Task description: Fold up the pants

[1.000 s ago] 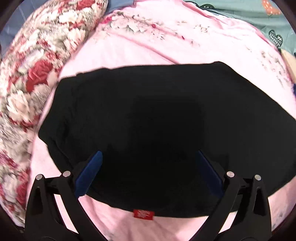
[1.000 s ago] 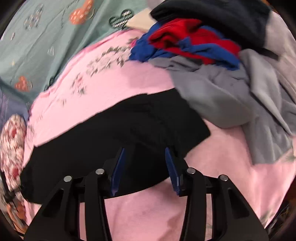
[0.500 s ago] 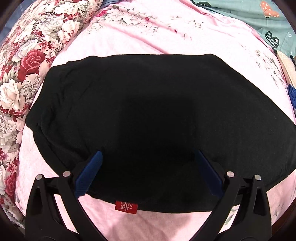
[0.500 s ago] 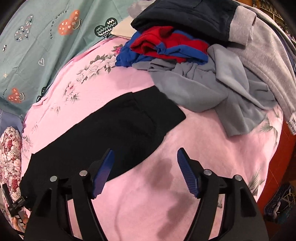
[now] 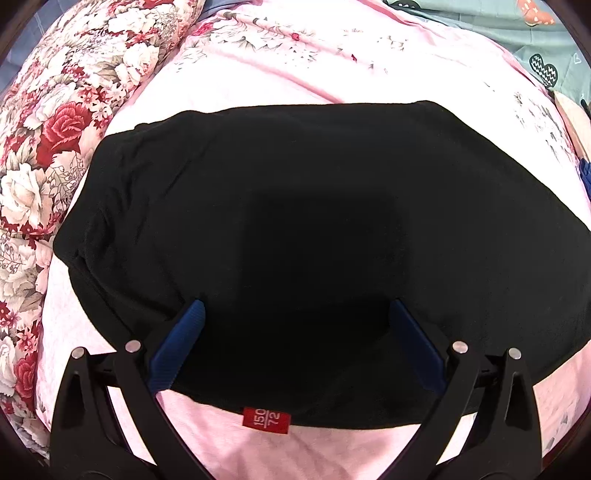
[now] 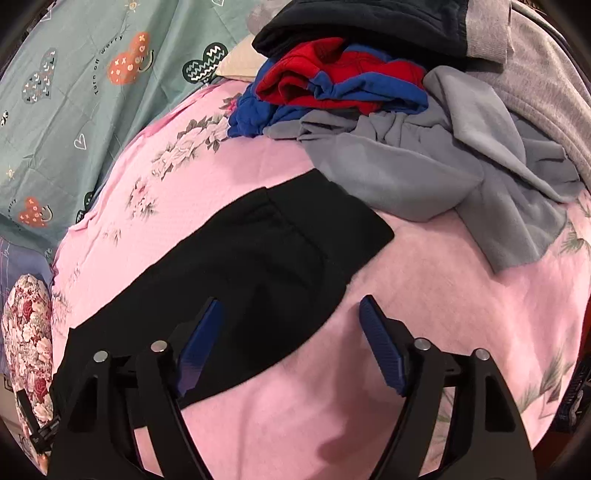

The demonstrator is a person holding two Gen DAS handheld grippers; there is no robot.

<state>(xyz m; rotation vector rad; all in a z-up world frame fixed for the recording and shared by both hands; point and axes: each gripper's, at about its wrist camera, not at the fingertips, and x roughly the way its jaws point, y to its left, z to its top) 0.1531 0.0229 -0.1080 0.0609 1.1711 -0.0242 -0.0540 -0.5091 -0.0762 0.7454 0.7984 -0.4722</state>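
Note:
The black pants (image 5: 303, 229) lie flat across a pink bedsheet (image 5: 258, 85), with a red size tag (image 5: 266, 419) at the near edge. My left gripper (image 5: 295, 306) is open and empty, hovering over the near waist part of the pants. In the right wrist view the pants (image 6: 258, 266) stretch from lower left to the leg end at the middle. My right gripper (image 6: 290, 306) is open and empty, above the near edge of the leg end, its right finger over the bare pink sheet (image 6: 424, 295).
A floral pillow (image 5: 55, 122) lies at the left. A pile of clothes lies at the far right: grey garment (image 6: 424, 170), red and blue garment (image 6: 332, 85), dark garment (image 6: 369, 26). A teal patterned quilt (image 6: 74, 92) lies behind.
My right gripper has opened and let go of the leg end, then pulled back and up. My left gripper stays open over the pants, shifted only slightly.

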